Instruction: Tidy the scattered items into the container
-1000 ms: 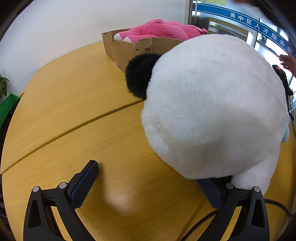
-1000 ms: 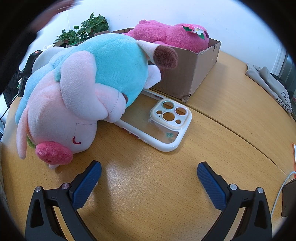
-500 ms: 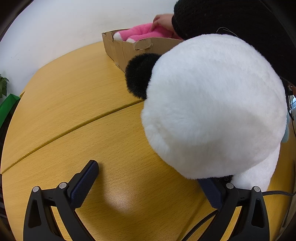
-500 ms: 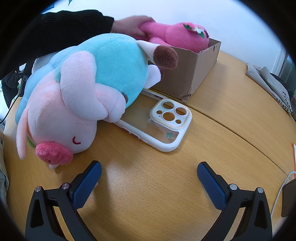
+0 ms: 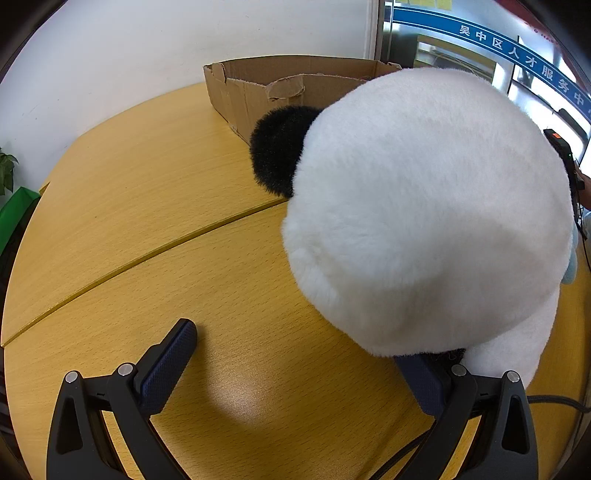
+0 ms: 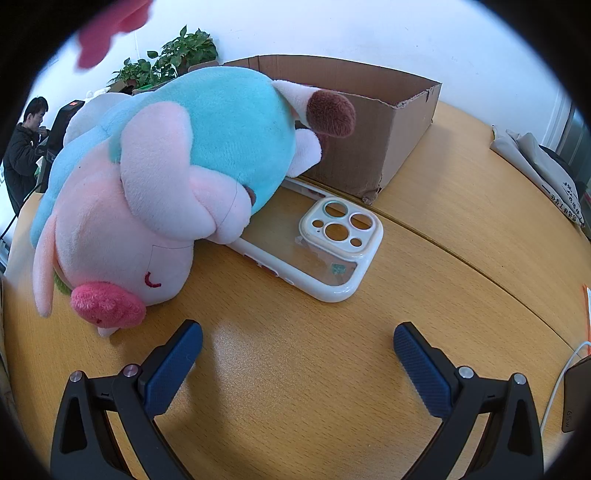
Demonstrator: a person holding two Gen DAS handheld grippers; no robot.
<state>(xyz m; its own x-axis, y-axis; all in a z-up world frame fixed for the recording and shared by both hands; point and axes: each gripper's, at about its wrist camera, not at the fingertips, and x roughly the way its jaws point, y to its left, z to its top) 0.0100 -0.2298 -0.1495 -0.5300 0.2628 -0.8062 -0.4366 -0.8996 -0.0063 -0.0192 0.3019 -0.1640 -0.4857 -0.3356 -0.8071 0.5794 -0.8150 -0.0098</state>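
A big white panda plush (image 5: pixel 424 206) with a black ear lies on the wooden table (image 5: pixel 147 206), just in front of a cardboard box (image 5: pixel 258 92). My left gripper (image 5: pixel 295 354) is open; its right finger is partly hidden under the panda. In the right wrist view a blue-and-pink plush (image 6: pixel 177 177) lies against the box (image 6: pixel 376 122), partly on a white clear phone case (image 6: pixel 325 251). My right gripper (image 6: pixel 297 350) is open and empty, short of the case. A pink toy (image 6: pixel 107 33) is blurred at the top left, off the box.
Potted plants (image 6: pixel 173 59) stand behind the box. A person (image 6: pixel 22 147) stands at far left. Folded cloth (image 6: pixel 539 170) lies at the table's right edge, with a white cable (image 6: pixel 569 369) and a dark device (image 6: pixel 576 398) nearer.
A person's hand reached into the box and lifted the pink plush out; the box now looks empty. Both grippers and the other toys have stayed put.
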